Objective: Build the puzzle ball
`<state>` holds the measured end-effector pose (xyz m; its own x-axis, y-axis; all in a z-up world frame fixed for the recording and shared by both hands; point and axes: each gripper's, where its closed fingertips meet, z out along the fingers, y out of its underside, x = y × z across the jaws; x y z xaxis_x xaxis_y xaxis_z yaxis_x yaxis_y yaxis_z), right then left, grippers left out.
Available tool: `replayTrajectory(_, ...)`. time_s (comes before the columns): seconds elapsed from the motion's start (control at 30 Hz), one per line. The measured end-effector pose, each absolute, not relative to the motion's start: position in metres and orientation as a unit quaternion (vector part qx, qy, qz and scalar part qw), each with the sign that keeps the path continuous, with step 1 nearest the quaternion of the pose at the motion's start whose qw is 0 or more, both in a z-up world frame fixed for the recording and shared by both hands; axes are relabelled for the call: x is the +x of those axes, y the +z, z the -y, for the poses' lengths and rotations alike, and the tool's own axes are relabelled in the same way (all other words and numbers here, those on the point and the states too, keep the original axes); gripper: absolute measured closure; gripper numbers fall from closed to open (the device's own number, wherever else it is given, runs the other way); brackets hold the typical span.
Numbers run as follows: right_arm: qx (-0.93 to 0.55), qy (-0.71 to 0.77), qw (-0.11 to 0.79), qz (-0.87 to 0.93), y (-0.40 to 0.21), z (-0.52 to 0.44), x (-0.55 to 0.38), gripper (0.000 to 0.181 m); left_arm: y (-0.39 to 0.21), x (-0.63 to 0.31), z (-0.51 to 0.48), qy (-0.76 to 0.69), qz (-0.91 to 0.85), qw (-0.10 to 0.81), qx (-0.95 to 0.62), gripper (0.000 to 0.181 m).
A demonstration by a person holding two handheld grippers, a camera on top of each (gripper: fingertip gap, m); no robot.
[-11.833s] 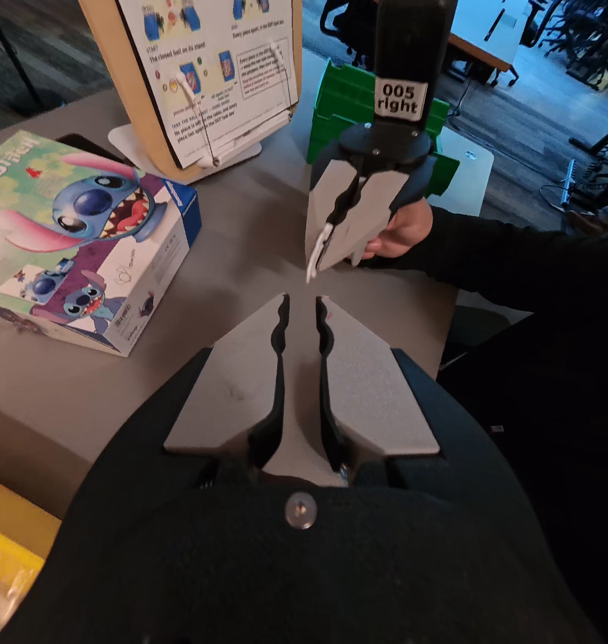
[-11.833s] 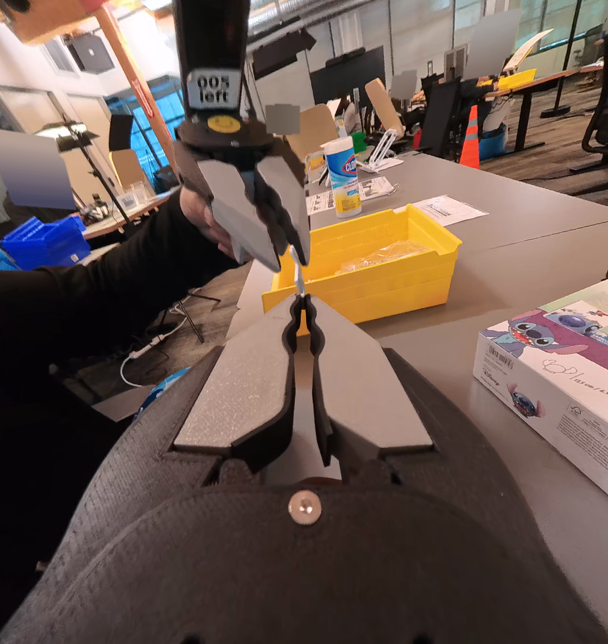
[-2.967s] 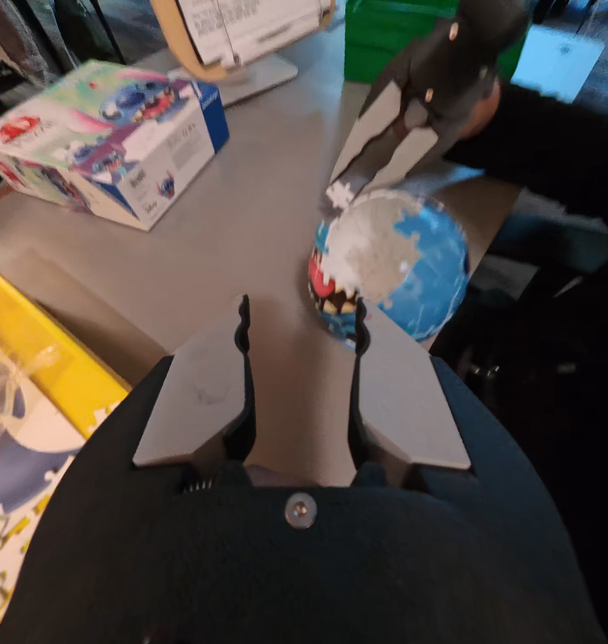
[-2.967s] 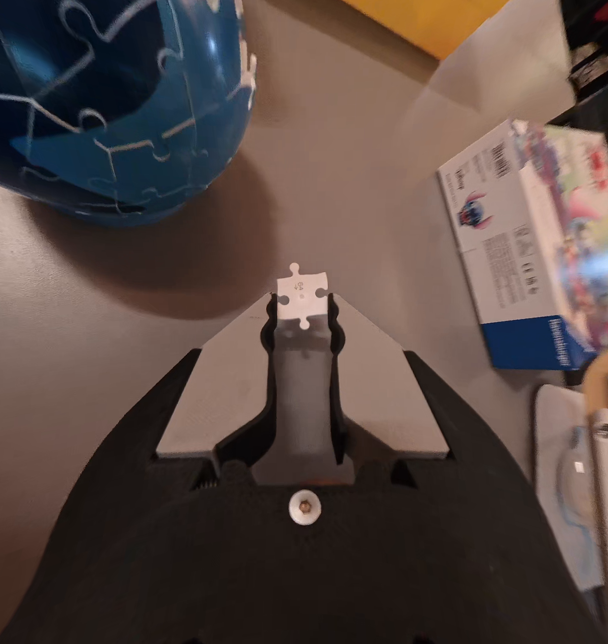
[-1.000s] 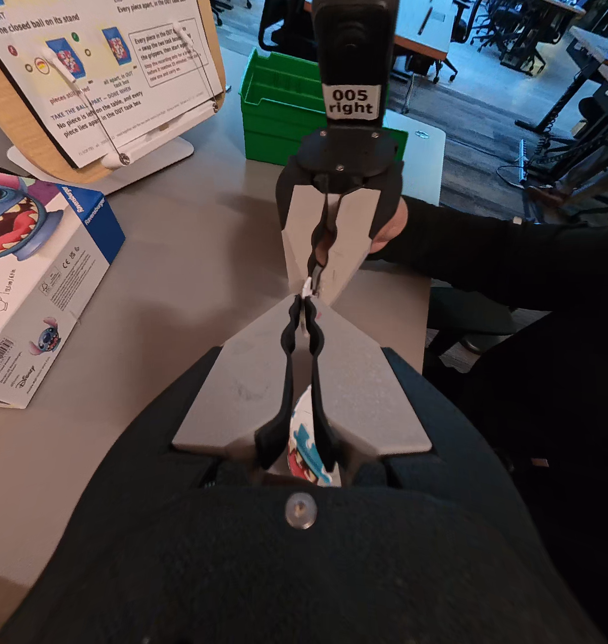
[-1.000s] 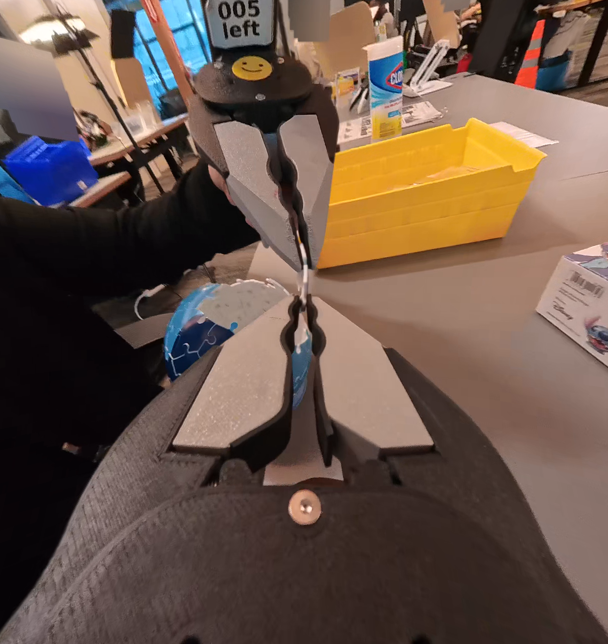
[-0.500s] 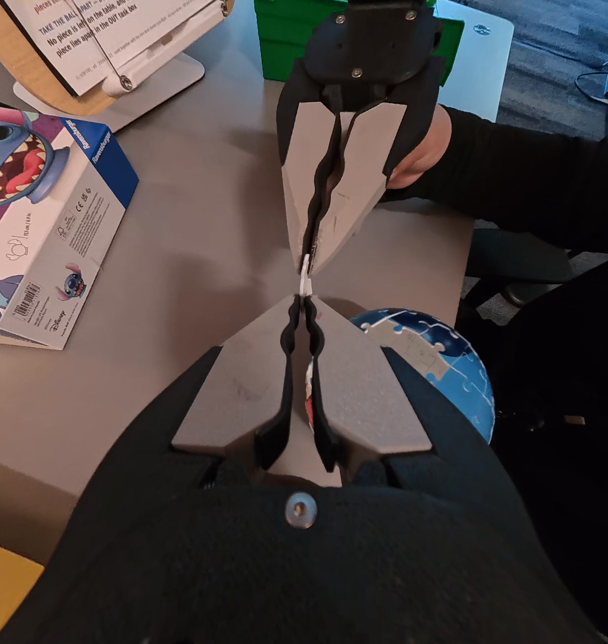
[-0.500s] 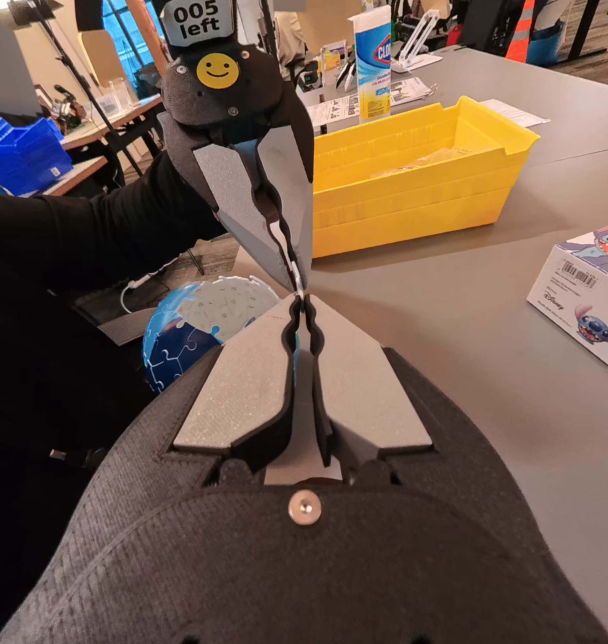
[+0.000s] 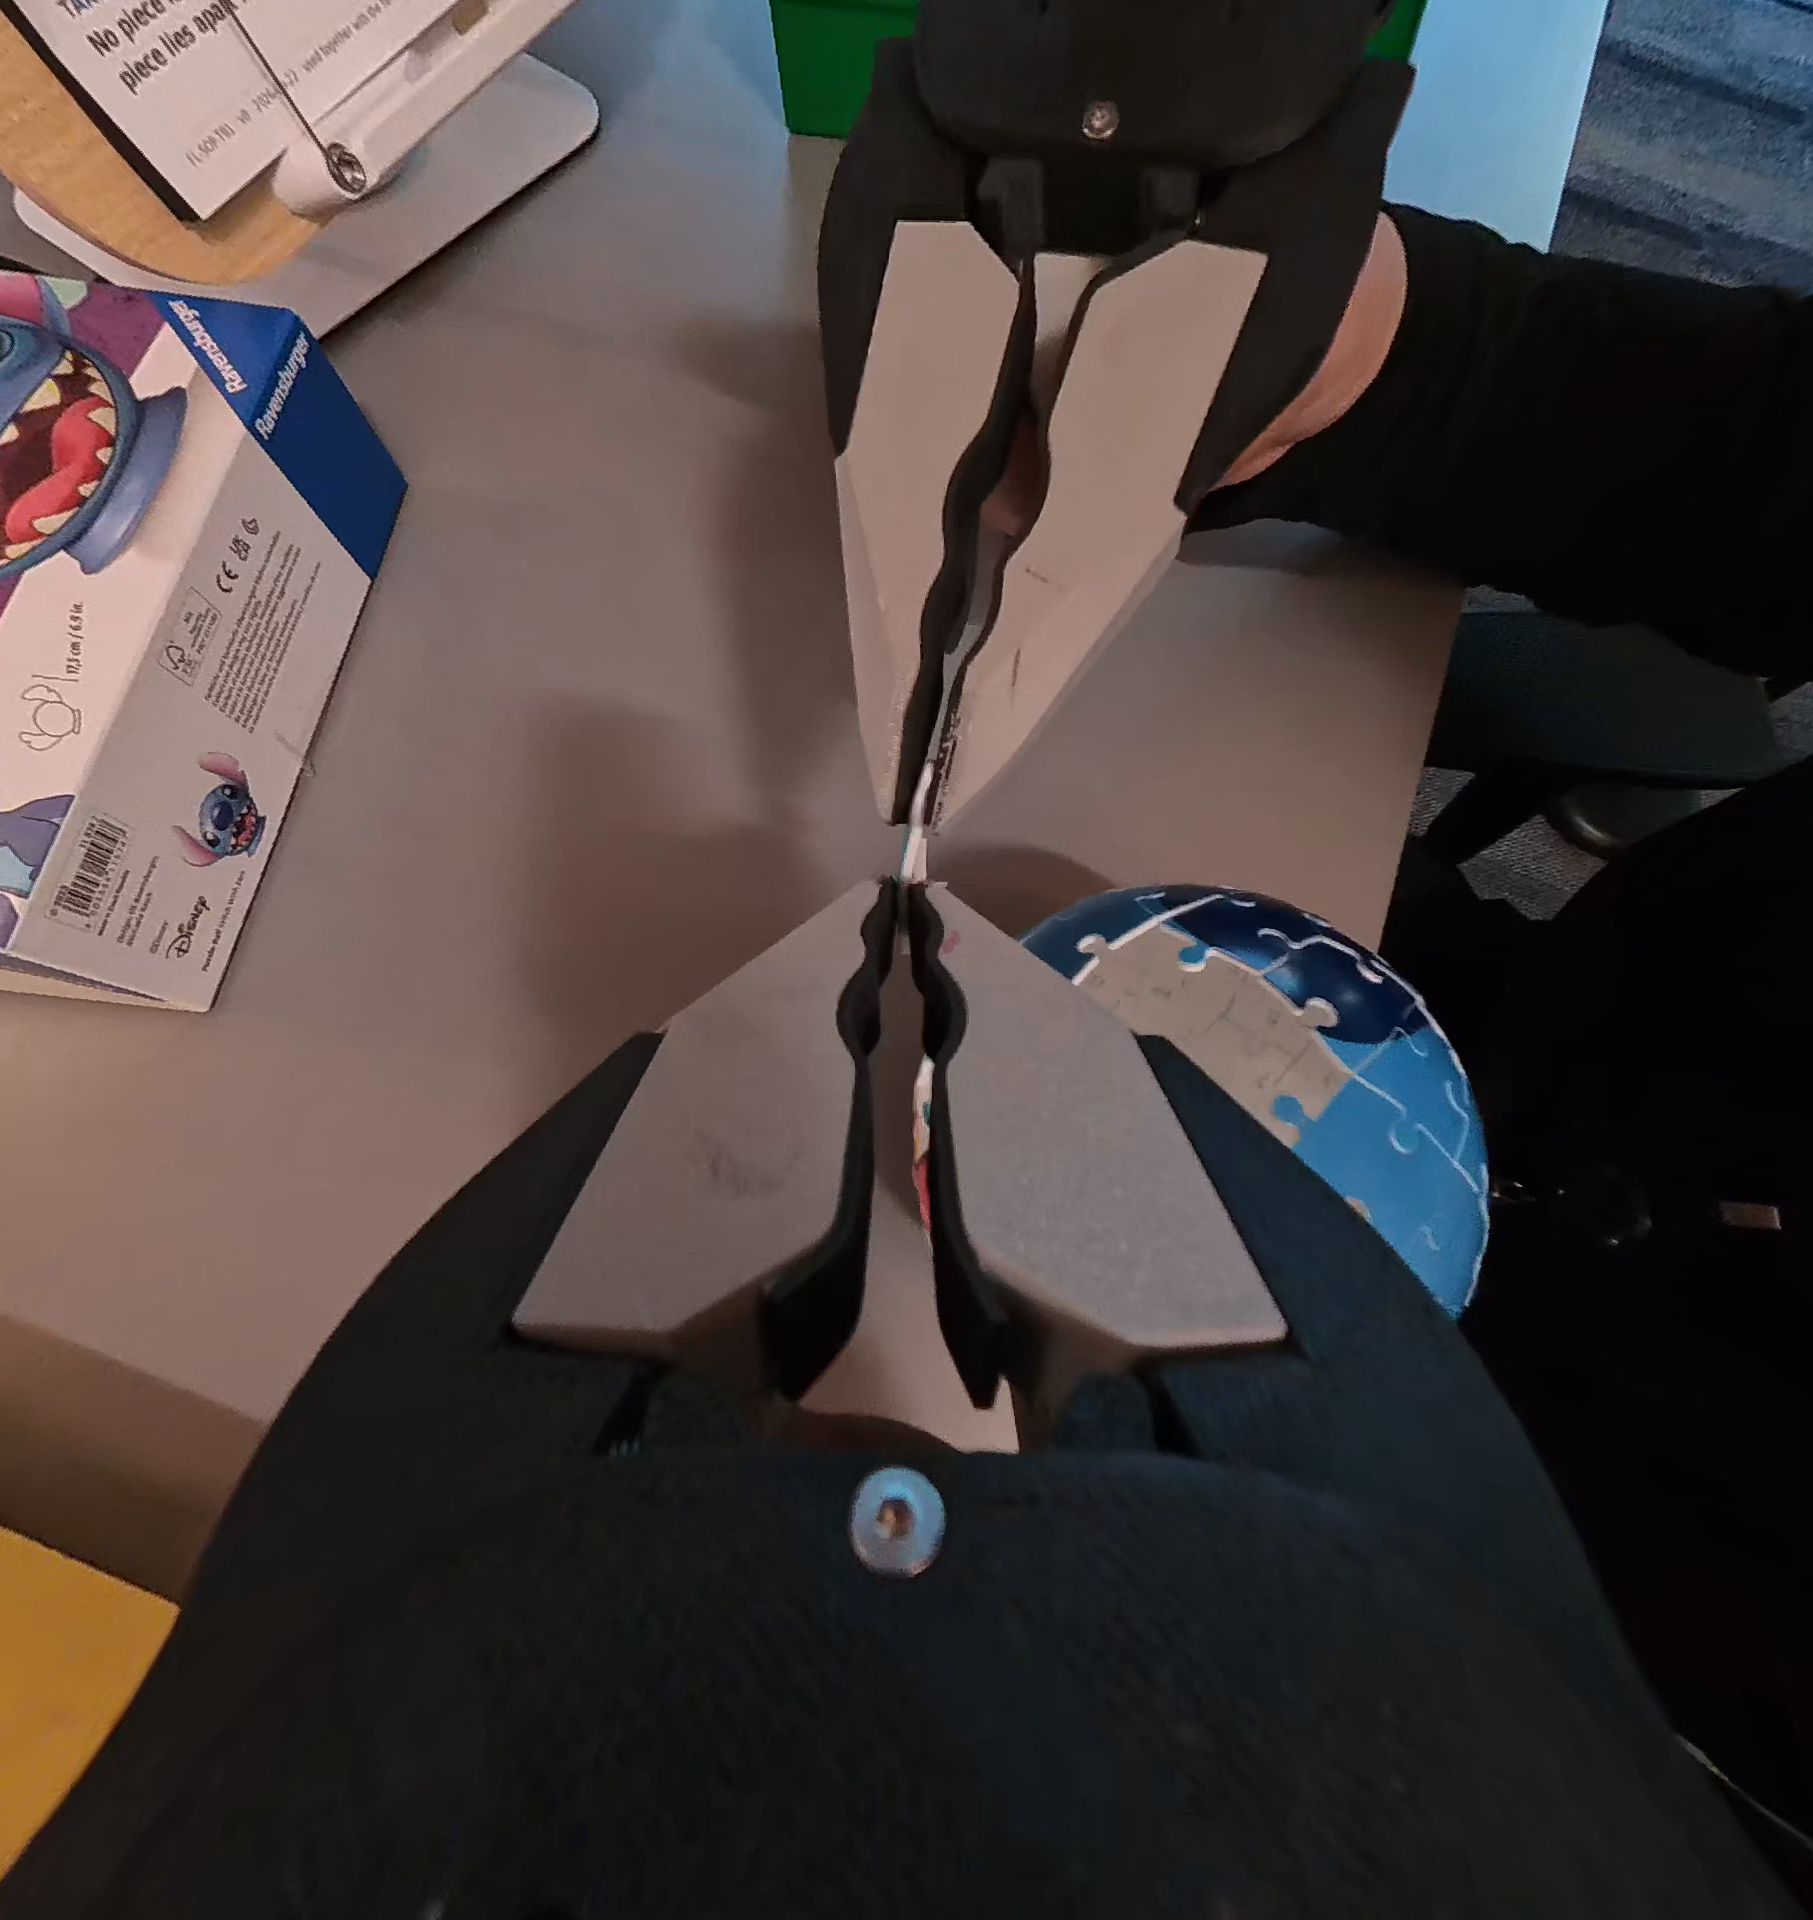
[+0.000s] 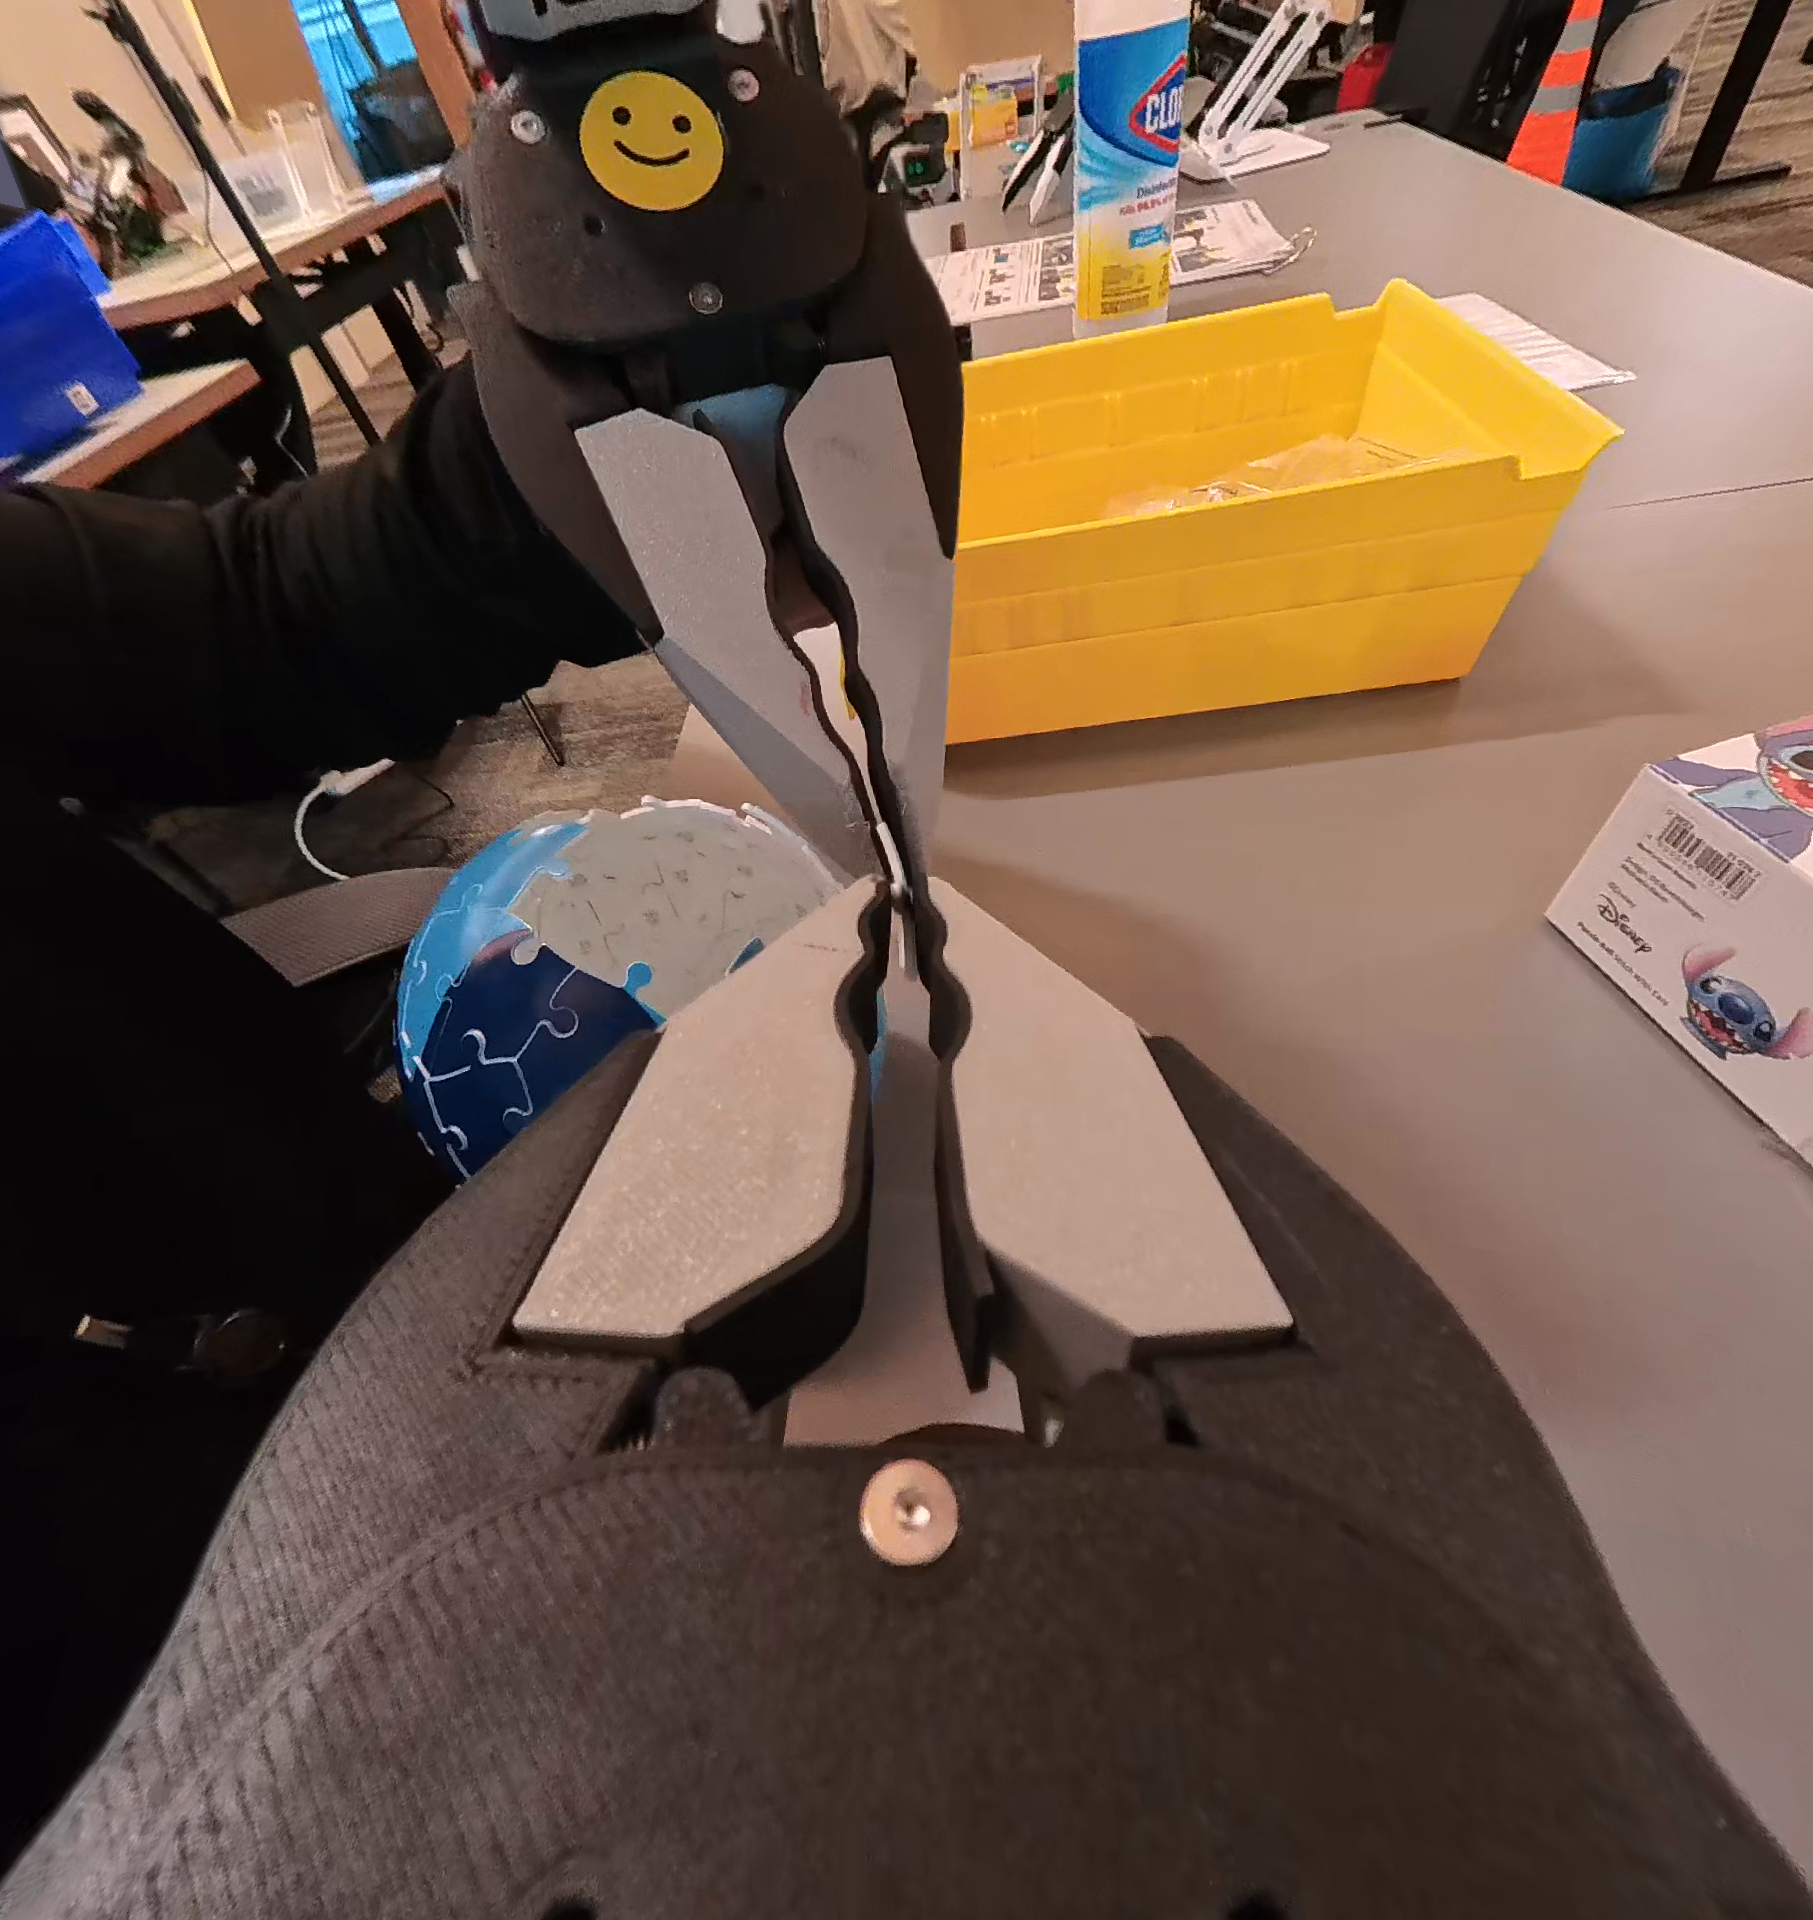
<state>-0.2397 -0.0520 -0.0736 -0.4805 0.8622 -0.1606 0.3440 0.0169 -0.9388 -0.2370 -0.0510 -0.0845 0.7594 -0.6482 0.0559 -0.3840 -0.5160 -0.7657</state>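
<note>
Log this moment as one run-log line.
phase: piece handover in air | left gripper: shut on puzzle piece | right gripper: shut on same piece | puzzle ball: on table, unfinished

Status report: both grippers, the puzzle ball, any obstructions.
Left gripper and right gripper tip to tip, shut on one white piece. Puzzle ball unfinished on table below. Nothing obstructing.

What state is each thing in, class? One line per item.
Left gripper: shut on puzzle piece.
Right gripper: shut on puzzle piece.
Puzzle piece: pinched between both tips, mid-air.
Puzzle ball: partly built, on table.
Yellow bin: open-topped.
Puzzle box: lying flat.
</note>
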Motion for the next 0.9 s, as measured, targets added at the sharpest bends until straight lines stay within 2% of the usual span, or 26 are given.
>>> replayTrajectory(0.37, -0.444, 0.498, 0.251, 0.701, -0.08, 0.058, -0.242, 0.181, -0.085, -0.24, 0.058, -0.156, -0.298, 0.385, -0.86, 0.18)
replayTrajectory(0.47, -0.441, 0.491, 0.251, 0.708, -0.079, 0.062, -0.243, 0.181, -0.075, -0.246, 0.063, -0.166, -0.281, 0.402, -0.855, 0.158)
replayTrajectory(0.73, -0.43, 0.441, 0.242, 0.75, -0.086, 0.073, -0.249, 0.181, -0.052, -0.277, 0.085, -0.194, -0.228, 0.423, -0.856, 0.137)
replayTrajectory(0.9, -0.426, 0.427, 0.242, 0.76, -0.086, 0.079, -0.253, 0.181, -0.075, -0.273, 0.101, -0.182, -0.249, 0.378, -0.873, 0.13)
